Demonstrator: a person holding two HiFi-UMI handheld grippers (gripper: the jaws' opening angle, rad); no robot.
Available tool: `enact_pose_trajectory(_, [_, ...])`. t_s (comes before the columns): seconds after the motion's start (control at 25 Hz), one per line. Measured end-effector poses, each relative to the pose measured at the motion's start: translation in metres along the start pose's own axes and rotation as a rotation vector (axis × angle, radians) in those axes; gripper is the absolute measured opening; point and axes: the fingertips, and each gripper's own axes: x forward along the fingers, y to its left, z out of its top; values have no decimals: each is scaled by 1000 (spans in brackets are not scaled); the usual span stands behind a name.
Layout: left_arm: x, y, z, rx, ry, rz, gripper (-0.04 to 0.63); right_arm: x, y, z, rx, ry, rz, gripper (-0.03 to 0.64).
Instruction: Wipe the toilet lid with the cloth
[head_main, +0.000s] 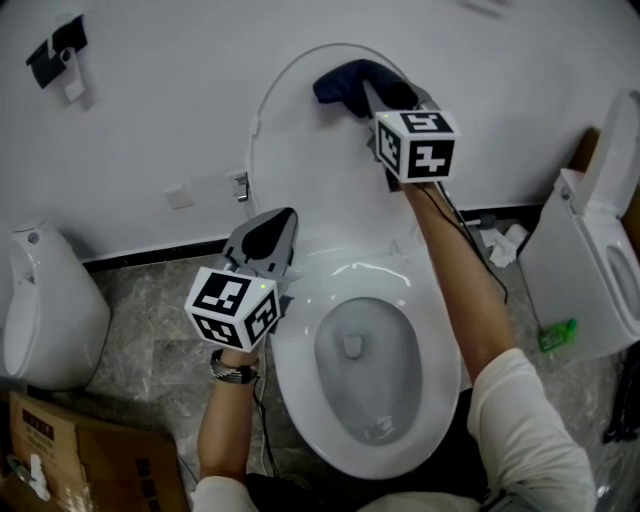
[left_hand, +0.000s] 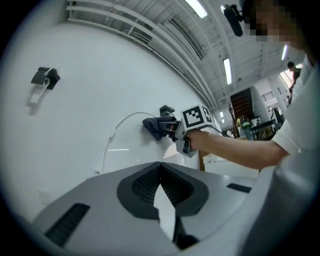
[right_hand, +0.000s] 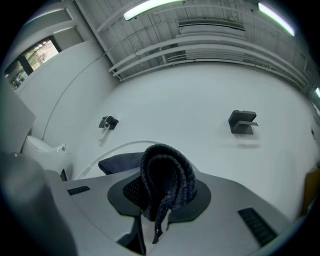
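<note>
Readable text: none in any view.
Cardboard box (head_main: 70, 455): a small patch of dark reddish print on its top, too small and blurred to read.
Left marker cube (head_main: 232, 306): black-and-white square patterns only, no letters or digits.
Right marker cube (head_main: 417, 145): patterns of the same kind, also visible in the left gripper view (left_hand: 196, 116), no words.

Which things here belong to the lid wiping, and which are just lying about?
In the job: dark blue cloth, raised toilet lid, right gripper shut on the cloth.
Lying about: cardboard box, second toilet, crumpled paper, black wall bracket; left gripper idle, shut, empty.
</note>
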Motion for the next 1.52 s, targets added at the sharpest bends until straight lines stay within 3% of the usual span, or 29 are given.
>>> enact_pose_trajectory(0.12, [-3, -4, 6, -68, -29, -24, 2, 7, 13, 3, -21, -17, -18, 86])
enact_pose_trajectory(0.24, [-7, -4, 11, -32, -29, -11, 2, 12, 26, 7, -32, -38, -28, 86])
enact_pose_trajectory(0.6, [-35, 11, -6, -80, 3, 3, 2, 26, 74, 13, -38, -51, 22, 86])
enact_pose_trajectory(0.96, [-50, 23, -4, -92, -19, 21, 2, 30, 128, 4, -51, -39, 133, 86])
enact_pose_trajectory(1.2, [-43, 13, -4, -93, -23, -16, 2, 25, 107, -5, -88, -6, 132, 97])
enact_pose_trajectory(1.52, [-31, 3, 0, -74, -35, -32, 2, 9, 47, -15, -124, 8, 63, 103])
